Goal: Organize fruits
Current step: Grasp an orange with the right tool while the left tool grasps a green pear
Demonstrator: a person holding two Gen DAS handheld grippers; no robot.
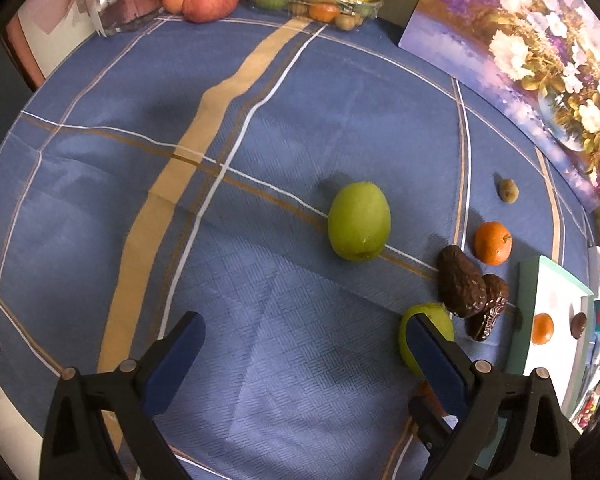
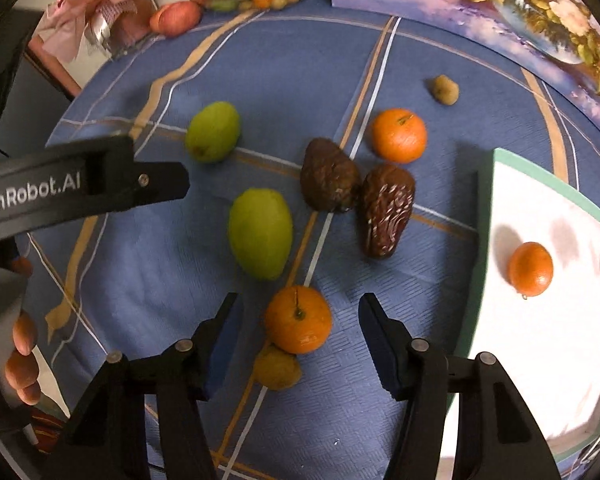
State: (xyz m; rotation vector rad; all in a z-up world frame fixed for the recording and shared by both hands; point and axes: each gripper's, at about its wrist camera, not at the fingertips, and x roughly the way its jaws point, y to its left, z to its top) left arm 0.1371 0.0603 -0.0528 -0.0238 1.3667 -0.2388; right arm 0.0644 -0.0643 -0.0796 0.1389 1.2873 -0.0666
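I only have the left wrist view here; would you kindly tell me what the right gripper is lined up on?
Observer: A round orange mandarin lies between the open fingers of the right gripper; the pads do not touch it.
Operator: Is anything crowding that mandarin?
Observer: Yes, a small wrinkled yellow fruit sits against its near side, towards the gripper's body.
Operator: And the oval green fruit half hidden behind my finger?
Observer: That oval green fruit lies whole on the blue checked tablecloth, beyond the right gripper's fingertips, not between them.
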